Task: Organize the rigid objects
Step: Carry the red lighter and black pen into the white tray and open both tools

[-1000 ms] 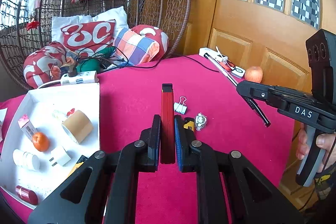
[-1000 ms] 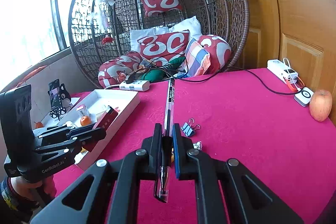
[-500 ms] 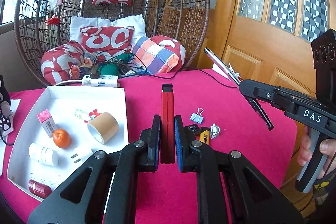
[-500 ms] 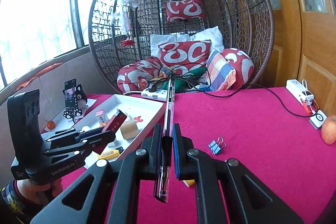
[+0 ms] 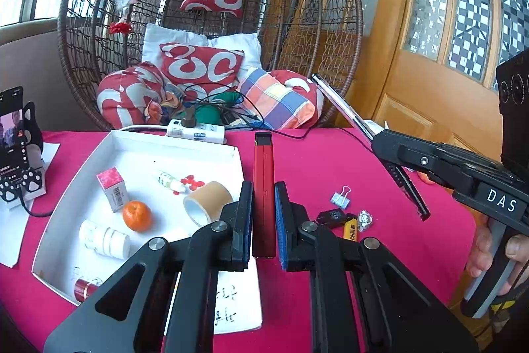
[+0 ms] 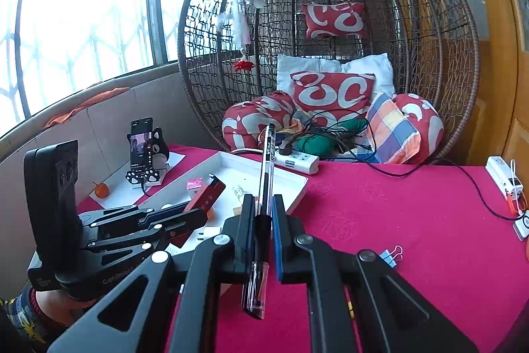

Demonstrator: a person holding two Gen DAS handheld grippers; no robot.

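Observation:
My left gripper (image 5: pixel 264 214) is shut on a slim red box (image 5: pixel 263 184), held above the right rim of the white tray (image 5: pixel 139 146). The tray holds a tape roll (image 5: pixel 206 202), an orange (image 5: pixel 137 215), a small pink box (image 5: pixel 112 189) and white bottles (image 5: pixel 104 239). My right gripper (image 6: pixel 263 220) is shut on a clear black pen (image 6: pixel 266 174), which points toward the tray (image 6: pixel 291 177). The right gripper also shows at the right of the left wrist view (image 5: pixel 380 139), and the left gripper at the lower left of the right wrist view (image 6: pixel 198 214).
On the red tablecloth (image 5: pixel 314 161) lie a binder clip (image 5: pixel 340 197), a black key fob (image 5: pixel 332 215), a yellow lighter (image 5: pixel 352 229) and a small trinket (image 5: pixel 363 219). A white power strip (image 5: pixel 196 131) lies behind the tray. A phone on a stand (image 6: pixel 142 148) is at left. The wicker chair (image 6: pixel 330 38) stands behind.
Both grippers have moved left toward the tray with their objects still held. The tray now shows larger and nearer in both views.

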